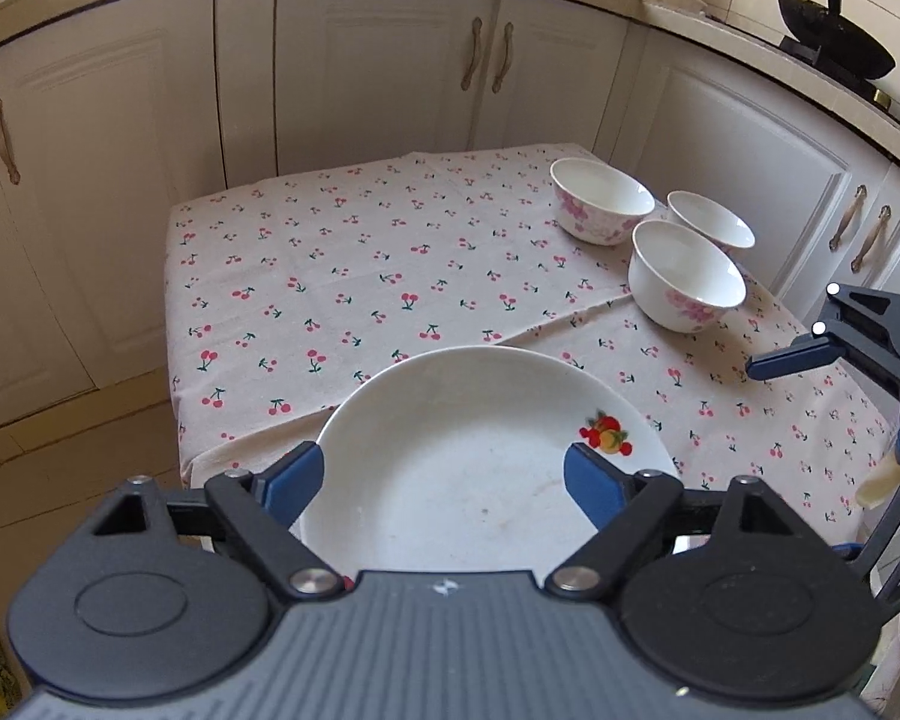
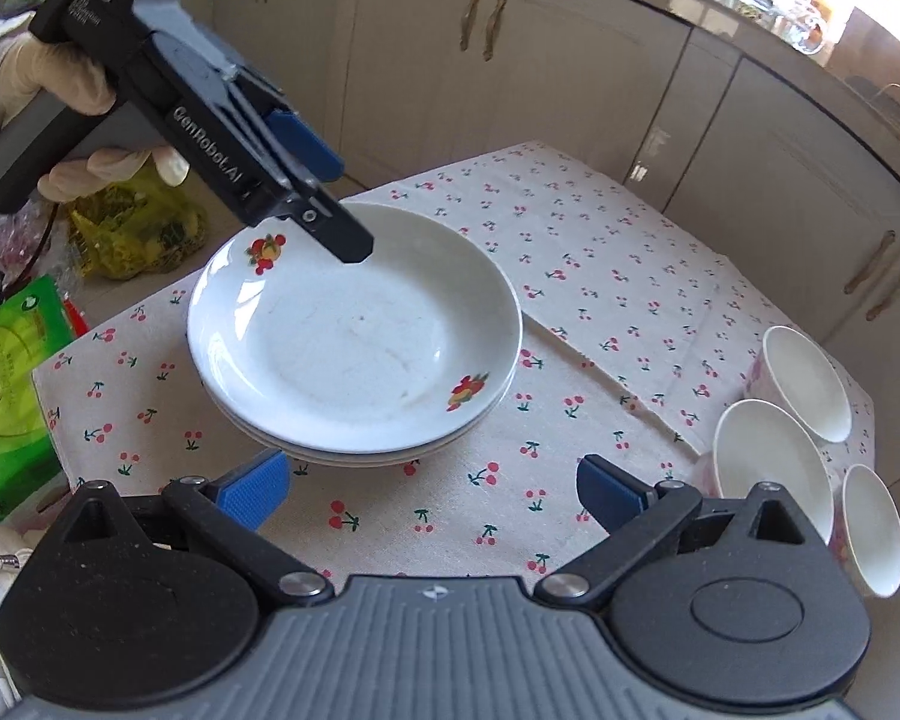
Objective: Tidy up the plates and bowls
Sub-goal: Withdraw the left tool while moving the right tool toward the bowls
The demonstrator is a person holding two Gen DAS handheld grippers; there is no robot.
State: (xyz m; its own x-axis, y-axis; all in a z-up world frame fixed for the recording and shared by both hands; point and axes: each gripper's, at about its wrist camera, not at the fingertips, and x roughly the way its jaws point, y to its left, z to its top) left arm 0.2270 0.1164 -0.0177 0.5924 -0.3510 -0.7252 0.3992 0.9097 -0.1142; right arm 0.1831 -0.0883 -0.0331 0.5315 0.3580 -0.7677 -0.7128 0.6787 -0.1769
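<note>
Stack of white plates [image 2: 354, 354] with fruit decals sits on the near-left part of the cherry-print tablecloth [image 1: 342, 276], top plate holding nothing. Three white floral bowls [image 1: 687, 273], all unfilled, cluster at the right edge, apart from the stack. Left gripper [image 1: 444, 480] hovers over the plate rim, jaws spread, gripping nothing. Right gripper [image 2: 432, 489] spread too, beside the stack, nothing held. Cream cabinets [image 1: 384, 60] behind, black wok [image 1: 834, 48] on the counter.
</note>
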